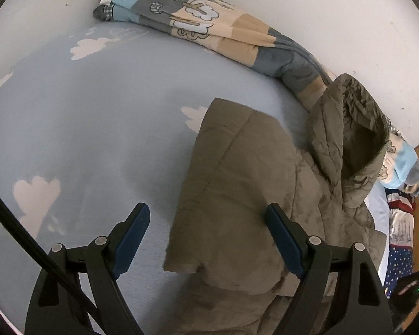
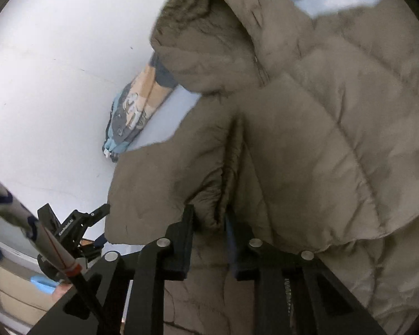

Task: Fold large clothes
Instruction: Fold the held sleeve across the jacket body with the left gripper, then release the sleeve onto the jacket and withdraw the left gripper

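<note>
Left wrist view: the left gripper [image 1: 208, 233] hangs with jaws wide apart above a blue cloud-print bedsheet [image 1: 97, 128], a flap of the olive padded hooded jacket [image 1: 237, 195] lying between its fingers but ungripped; a patchwork quilt [image 1: 198, 25] lies along the white wall [image 1: 321, 14]. Right wrist view: the left gripper [image 2: 78, 223] shows at lower left, while the right gripper [image 2: 208, 223] is clamped on a bunched fold of the jacket [image 2: 321, 111], which is raised and fills the frame.
</note>
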Tool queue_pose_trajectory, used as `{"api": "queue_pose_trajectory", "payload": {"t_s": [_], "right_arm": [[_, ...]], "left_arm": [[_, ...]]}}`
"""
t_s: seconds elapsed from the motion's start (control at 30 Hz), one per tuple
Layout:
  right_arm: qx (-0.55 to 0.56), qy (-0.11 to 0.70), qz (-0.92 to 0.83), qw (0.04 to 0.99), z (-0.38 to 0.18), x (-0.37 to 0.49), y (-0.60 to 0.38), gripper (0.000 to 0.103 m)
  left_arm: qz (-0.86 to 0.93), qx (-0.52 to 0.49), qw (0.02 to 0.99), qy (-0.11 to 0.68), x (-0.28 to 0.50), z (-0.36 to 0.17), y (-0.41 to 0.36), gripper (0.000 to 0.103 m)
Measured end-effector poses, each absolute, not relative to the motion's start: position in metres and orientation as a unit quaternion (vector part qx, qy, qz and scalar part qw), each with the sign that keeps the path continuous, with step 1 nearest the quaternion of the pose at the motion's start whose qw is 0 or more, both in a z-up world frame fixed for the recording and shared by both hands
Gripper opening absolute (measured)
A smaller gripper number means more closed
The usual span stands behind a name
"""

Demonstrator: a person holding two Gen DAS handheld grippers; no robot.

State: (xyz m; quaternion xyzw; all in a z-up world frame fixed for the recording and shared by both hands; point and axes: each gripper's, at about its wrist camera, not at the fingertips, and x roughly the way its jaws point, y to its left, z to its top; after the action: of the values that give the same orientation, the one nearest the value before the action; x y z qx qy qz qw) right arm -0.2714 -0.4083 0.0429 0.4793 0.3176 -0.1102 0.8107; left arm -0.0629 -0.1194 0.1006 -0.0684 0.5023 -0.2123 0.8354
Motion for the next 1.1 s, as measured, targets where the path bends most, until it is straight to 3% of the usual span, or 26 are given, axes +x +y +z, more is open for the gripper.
{"api": "queue_pose_trajectory", "payload": {"t_s": [0.4,0.73,1.1], "right_arm": [[0.327,0.3,-0.241,0.863,0.147,-0.318,-0.431,0.018],[0.282,0.362,-0.316,0.83,0.128,-0.32,-0.453,0.018],[0.341,0.414,-0.342,0.771,0.069,-0.334,-0.48,0.019]], "left_arm": [[-0.24,-0.026,0.835,0.494,-0.079,0.102,-0.145,0.084],[-0.245,0.061,0.839,0.482,-0.096,0.085,-0.184,0.084],[-0.234,0.128,0.827,0.494,-0.101,0.06,-0.202,0.084]]}}
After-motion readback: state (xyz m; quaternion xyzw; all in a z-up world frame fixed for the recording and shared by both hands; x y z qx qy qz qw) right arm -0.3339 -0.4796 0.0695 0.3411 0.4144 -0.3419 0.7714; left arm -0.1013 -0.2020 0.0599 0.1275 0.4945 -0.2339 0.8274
